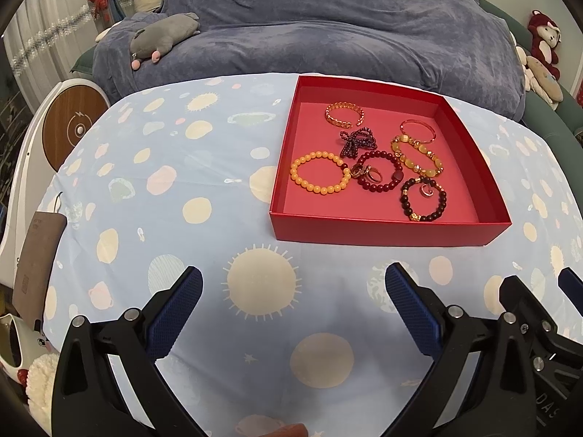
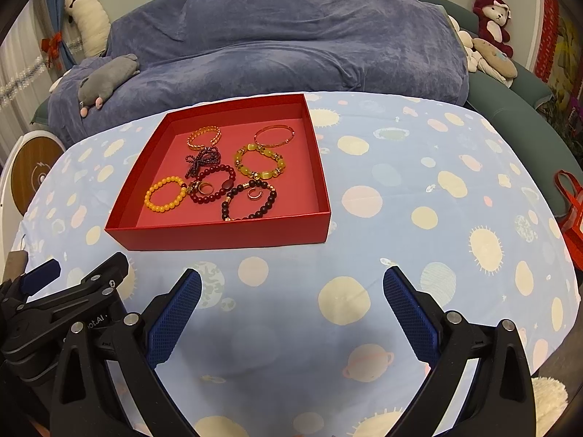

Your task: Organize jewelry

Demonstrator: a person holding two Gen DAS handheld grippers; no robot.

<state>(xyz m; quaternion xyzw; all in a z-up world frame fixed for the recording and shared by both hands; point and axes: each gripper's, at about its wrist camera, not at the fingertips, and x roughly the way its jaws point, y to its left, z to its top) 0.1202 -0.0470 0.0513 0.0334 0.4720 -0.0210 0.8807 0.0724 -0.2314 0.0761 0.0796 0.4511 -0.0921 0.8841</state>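
Both left gripper (image 1: 293,287) and right gripper (image 2: 291,287) released, empty; red box (image 2: 218,235) ahead of jaws: approach high over near wall, pinch one bracelet (image 2: 165,195) only.

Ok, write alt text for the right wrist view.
A shallow red cardboard box sits on a pale blue planet-print tablecloth, holding beaded bracelets, bangles and rings, among them an orange round-bead bracelet. The right claw is open and empty in the foreground.

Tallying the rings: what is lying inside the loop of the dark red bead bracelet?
Rings, seemingly two, lie inside the dark red bead bracelet, touching at its left edge beside the orange bead bracelet; the exact count is unclear.
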